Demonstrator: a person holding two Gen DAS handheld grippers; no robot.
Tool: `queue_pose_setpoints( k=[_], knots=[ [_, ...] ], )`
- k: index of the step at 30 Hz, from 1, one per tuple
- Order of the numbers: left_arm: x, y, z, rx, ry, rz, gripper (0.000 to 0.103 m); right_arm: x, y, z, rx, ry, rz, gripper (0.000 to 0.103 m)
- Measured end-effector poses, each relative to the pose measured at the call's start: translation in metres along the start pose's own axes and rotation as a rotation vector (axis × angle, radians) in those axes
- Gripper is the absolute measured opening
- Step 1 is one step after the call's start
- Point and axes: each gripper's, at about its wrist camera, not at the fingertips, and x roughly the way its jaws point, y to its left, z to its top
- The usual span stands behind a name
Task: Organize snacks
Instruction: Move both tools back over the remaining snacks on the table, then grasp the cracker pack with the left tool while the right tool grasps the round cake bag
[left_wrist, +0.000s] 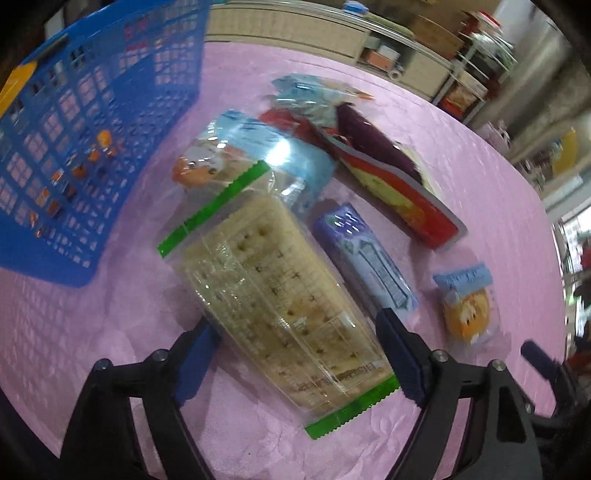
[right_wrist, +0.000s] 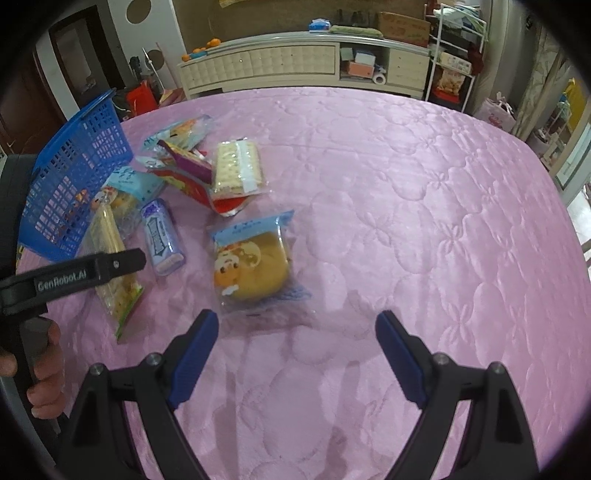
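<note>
Two grippers hover over a pink quilted tablecloth (right_wrist: 406, 221) strewn with snack packets. Seen from its own wrist camera, the left gripper (left_wrist: 295, 354) points steeply down with its jaws spread wide on either side of a clear cracker pack with green end strips (left_wrist: 280, 295); the blue pads (left_wrist: 402, 354) stand just beside the pack's near end, and a gap shows on the left side, so it is released and grasps nothing. That cracker pack lies on the cloth just right of a blue plastic basket (left_wrist: 74, 166), whose mesh wall rises at the left. Its far end overlaps a light-blue packet with a cartoon face (left_wrist: 243, 155). Just right of the crackers lies a purple-wrapped roll (left_wrist: 365, 258), and farther right, apart from it, a small cake packet with a cartoon face (left_wrist: 465, 306). Beyond these, a red and yellow packet (left_wrist: 402, 192) and a dark purple one (left_wrist: 373, 144) lie overlapping in a loose heap. From the right wrist camera, the right gripper (right_wrist: 295, 354) also stands wide open and empty above bare cloth, with the cake packet just beyond its fingertips. Farther off, a second cracker pack (right_wrist: 238, 170) rests on the red packet. At the left edge, a person's hand (right_wrist: 44, 373) grips the handle of the other tool.
</note>
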Motion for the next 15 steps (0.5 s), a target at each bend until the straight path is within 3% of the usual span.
queue_pose_setpoints(
  k=[9, 15],
  knots=[
    [0.002, -0.013, -0.005, 0.150, 0.018, -0.021, 0.071, -0.003, 0.001, 0.001, 0.002, 0.012, 0.000, 0.090],
    [-0.005, -0.016, -0.012, 0.266, -0.019, -0.007, 0.071, 0.007, 0.007, 0.013, -0.007, 0.030, 0.011, 0.090]
  ],
)
